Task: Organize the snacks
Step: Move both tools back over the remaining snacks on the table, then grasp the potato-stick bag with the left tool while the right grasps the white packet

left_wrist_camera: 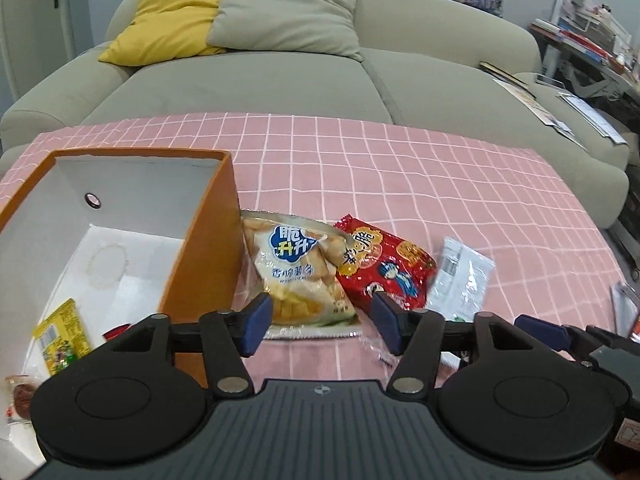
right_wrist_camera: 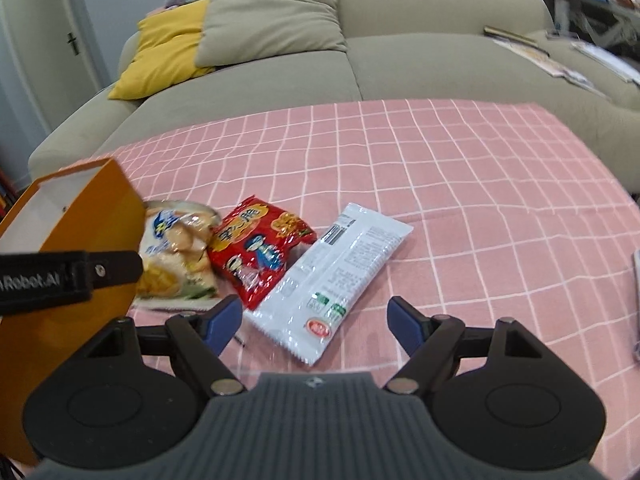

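An orange box (left_wrist_camera: 200, 240) with a white inside stands at the left on the pink checked tablecloth (left_wrist_camera: 400, 168). Beside it lie a yellow-white chip bag (left_wrist_camera: 296, 272), a red snack bag (left_wrist_camera: 384, 268) and a white packet (left_wrist_camera: 460, 280). My left gripper (left_wrist_camera: 322, 320) is open just above the near end of the chip bag, its pads apart from it. In the right wrist view my right gripper (right_wrist_camera: 314, 320) is open, and the near end of the white packet (right_wrist_camera: 332, 276) lies between its fingers untouched. The red bag (right_wrist_camera: 256, 252) lies just left of that packet.
Inside the box lie a yellow-green packet (left_wrist_camera: 60, 336) and a small wrapped snack (left_wrist_camera: 20, 396). A grey-green sofa (left_wrist_camera: 280, 80) with a yellow cushion (left_wrist_camera: 168, 16) stands behind the table. The left tool's body (right_wrist_camera: 72, 276) sits close at the left in the right wrist view.
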The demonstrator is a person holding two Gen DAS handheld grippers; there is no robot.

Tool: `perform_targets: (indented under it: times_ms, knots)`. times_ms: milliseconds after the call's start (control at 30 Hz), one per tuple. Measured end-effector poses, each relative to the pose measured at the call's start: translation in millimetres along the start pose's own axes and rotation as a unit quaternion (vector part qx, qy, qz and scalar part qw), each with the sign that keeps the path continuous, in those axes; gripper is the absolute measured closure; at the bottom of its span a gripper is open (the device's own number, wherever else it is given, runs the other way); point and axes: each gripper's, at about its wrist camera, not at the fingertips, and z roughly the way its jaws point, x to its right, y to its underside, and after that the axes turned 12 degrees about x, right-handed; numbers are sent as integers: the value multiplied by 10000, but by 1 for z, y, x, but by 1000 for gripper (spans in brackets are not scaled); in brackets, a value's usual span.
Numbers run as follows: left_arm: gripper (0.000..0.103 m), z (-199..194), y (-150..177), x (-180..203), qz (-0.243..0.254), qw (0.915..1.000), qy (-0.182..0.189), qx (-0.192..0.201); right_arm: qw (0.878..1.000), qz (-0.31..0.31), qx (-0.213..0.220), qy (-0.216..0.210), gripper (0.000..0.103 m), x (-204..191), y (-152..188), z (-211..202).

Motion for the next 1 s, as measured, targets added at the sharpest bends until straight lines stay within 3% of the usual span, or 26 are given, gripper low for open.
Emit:
perform_targets:
  times_ms: [267, 533, 633, 733, 767, 900, 967, 1000]
  knots:
    - [26, 38, 1, 1, 20, 9994, -258, -239, 9998, -83, -151, 49, 26, -1, 1, 35]
    - [25, 68, 10, 14, 450, 9954, -661, -524, 9996, -164, -236, -58, 26, 1, 6, 49]
    - [22, 79, 13, 14, 368, 9948, -665, -684, 9995, -209, -220, -126, 30, 1, 8, 47]
    - [22, 85, 15, 10, 239, 9944, -635, -809, 9994, -280, -177, -132, 40, 2, 9, 44]
    - [26, 85, 16, 7, 168, 9947, -592, -826, 9994, -272, -182, -116, 47, 3, 9, 42]
    - [53, 82, 19, -1, -23, 9957, -359, -848, 9995, -222, -165, -167, 53, 7, 11, 35]
    - [78, 77, 21, -1, -40, 9959, -248, -871, 9994, -219, -166, -187, 58, 6, 12, 32]
    - [81, 76, 22, 0, -8, 9958, -227, -889, 9994, -216, -168, -202, 59, 6, 11, 30]
